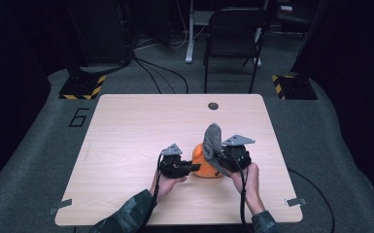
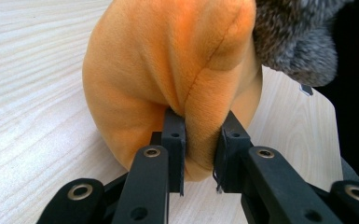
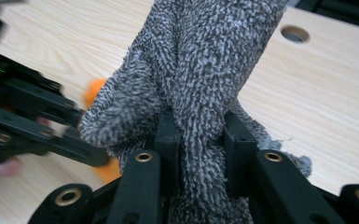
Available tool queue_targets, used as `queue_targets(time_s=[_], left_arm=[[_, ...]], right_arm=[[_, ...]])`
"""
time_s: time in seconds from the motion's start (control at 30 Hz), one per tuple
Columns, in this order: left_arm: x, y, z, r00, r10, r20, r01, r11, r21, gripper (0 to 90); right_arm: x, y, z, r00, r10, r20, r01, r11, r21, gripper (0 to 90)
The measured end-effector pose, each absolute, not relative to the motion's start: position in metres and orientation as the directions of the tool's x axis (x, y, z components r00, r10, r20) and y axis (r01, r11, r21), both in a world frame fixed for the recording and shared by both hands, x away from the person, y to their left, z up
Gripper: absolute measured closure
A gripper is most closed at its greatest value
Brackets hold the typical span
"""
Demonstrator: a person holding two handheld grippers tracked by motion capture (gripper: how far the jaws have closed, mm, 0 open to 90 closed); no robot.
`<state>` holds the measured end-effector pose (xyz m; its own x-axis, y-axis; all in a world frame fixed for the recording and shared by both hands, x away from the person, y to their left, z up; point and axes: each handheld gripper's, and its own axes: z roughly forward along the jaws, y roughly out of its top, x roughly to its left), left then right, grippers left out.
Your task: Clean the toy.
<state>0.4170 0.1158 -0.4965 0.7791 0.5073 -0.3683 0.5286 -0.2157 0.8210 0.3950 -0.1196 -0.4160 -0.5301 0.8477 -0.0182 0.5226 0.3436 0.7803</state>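
Grey carpet floor (image 1: 34, 160), dark surroundings, black folding chair (image 1: 233, 36) behind light wood table (image 1: 126, 131).

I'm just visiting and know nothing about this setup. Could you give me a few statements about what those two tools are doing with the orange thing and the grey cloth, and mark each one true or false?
1. The left hand-held gripper is clamped on a fold of the orange plush thing. True.
2. The right hand-held gripper is open, with nothing between its jaws. False: it is shut on the grey cloth.
3. The grey cloth lies flat on the table. False: it stands bunched up above the orange plush thing.
4. A round hole sits near the table's far edge. True.
5. A dark chair stands beyond the table. True.
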Motion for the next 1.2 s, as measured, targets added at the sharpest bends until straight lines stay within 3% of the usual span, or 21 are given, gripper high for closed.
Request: queue_targets(time_s=[0.37,0.7,0.9,1.03,1.2], left_arm=[[0.417,0.115,-0.497,0.778,0.506,-0.374,0.531,-0.210,0.821,76.4],[0.417,0.116,-0.496,0.779,0.505,-0.373,0.529,-0.209,0.822,76.4],[0.418,0.116,-0.496,0.782,0.502,-0.370,0.526,-0.211,0.824,76.3],[0.418,0.116,-0.496,0.782,0.503,-0.368,0.525,-0.213,0.824,76.3],[0.418,0.116,-0.496,0.781,0.509,-0.361,0.522,-0.217,0.825,76.2]], right_arm=[[0.408,-0.163,-0.446,-0.423,0.906,0.024,0.641,0.280,0.715,71.6],[0.428,-0.178,-0.494,-0.350,0.936,0.027,0.774,0.272,0.572,71.3],[0.425,-0.184,-0.474,-0.337,0.942,-0.012,0.739,0.272,0.616,71.6],[0.411,-0.184,-0.433,-0.328,0.945,0.008,0.659,0.223,0.718,71.8],[0.391,-0.157,-0.397,-0.440,0.898,0.021,0.543,0.247,0.803,72.0]])
